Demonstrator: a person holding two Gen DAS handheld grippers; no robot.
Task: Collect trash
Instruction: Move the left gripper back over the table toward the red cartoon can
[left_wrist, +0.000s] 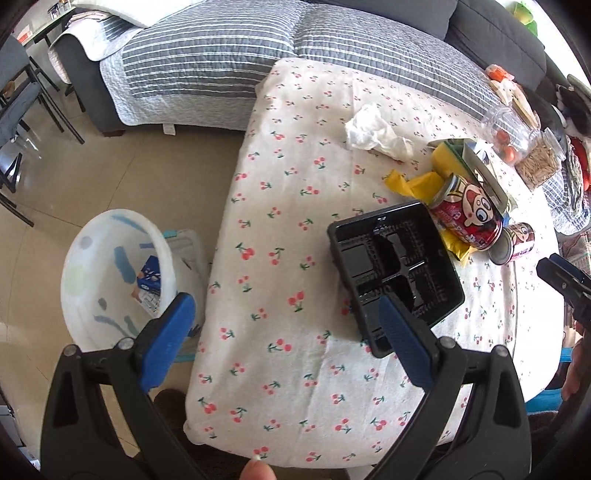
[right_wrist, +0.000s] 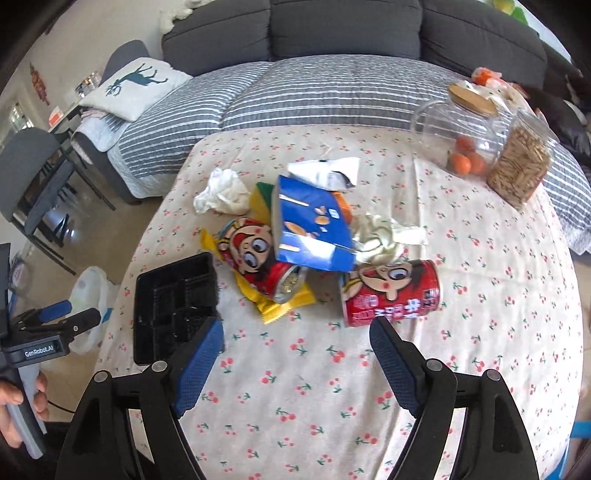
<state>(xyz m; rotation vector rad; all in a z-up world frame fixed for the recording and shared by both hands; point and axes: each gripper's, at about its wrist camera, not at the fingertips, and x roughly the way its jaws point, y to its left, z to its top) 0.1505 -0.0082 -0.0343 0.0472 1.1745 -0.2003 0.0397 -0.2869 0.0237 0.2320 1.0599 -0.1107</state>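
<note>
Trash lies on a cherry-print tablecloth (right_wrist: 332, 387): two red cartoon cans (right_wrist: 391, 291) (right_wrist: 258, 258), a blue snack box (right_wrist: 310, 225), a yellow wrapper (right_wrist: 280, 302), a crumpled tissue (right_wrist: 221, 192), a white packet (right_wrist: 325, 171) and a black plastic tray (right_wrist: 173, 291). My right gripper (right_wrist: 295, 343) hangs open above the cloth just in front of the cans, holding nothing. My left gripper (left_wrist: 284, 325) is open and empty over the table's left edge, its right finger (left_wrist: 402, 339) in front of the black tray (left_wrist: 399, 273). A white bin (left_wrist: 85, 273) on the floor holds a blue carton (left_wrist: 149, 280).
A glass jar with orange fruit (right_wrist: 458, 136) and a jar of seeds (right_wrist: 521, 162) stand at the table's far right. A grey sofa with a striped cover (right_wrist: 314, 92) runs behind the table. Chairs (left_wrist: 18, 110) stand on the tiled floor at left.
</note>
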